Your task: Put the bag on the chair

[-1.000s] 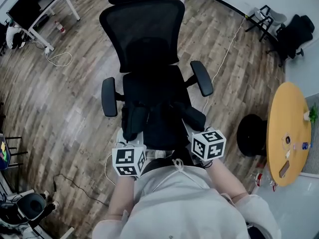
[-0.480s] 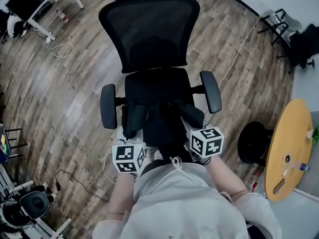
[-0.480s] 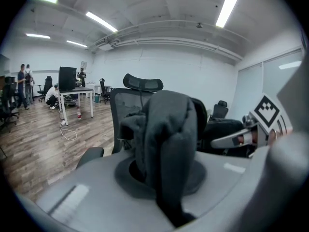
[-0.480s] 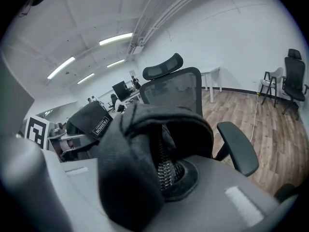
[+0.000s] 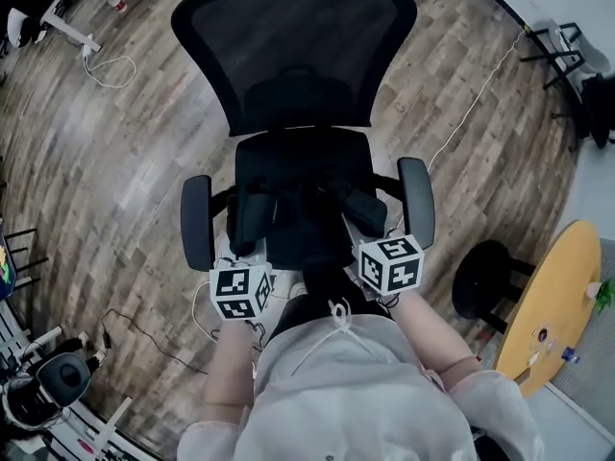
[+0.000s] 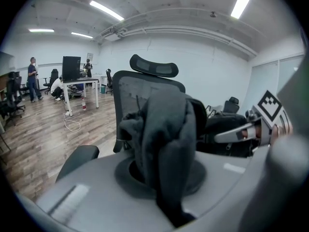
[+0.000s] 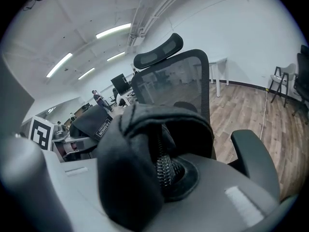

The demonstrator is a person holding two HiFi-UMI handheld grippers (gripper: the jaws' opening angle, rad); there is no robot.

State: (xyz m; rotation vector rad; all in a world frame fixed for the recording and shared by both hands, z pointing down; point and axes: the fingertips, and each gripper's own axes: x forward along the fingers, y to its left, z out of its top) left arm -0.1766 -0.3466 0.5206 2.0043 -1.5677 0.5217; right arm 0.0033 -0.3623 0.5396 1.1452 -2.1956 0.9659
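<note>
A black office chair (image 5: 293, 56) with a mesh back faces me; its seat (image 5: 303, 157) lies just ahead of both grippers. The black bag (image 5: 306, 230) hangs between the grippers over the seat's front edge, hard to tell apart from the black seat. My left gripper (image 5: 252, 221) is shut on a fold of the bag's dark fabric (image 6: 166, 129). My right gripper (image 5: 368, 211) is shut on another fold of the bag (image 7: 130, 168), with a zipper (image 7: 163, 166) showing at the jaws. Both grippers stand between the armrests (image 5: 196, 221) (image 5: 417, 200).
A round yellow table (image 5: 553, 305) and a black round base (image 5: 483, 277) stand at the right. Cables trail over the wood floor (image 5: 106, 161). A white desk (image 6: 79, 83) with people near it is far off at the left. A folding stand (image 5: 562, 41) is at the upper right.
The chair has come nearer and lower in the head view. Both grippers, still holding the bag, now sit between the armrests at the seat's front.
</note>
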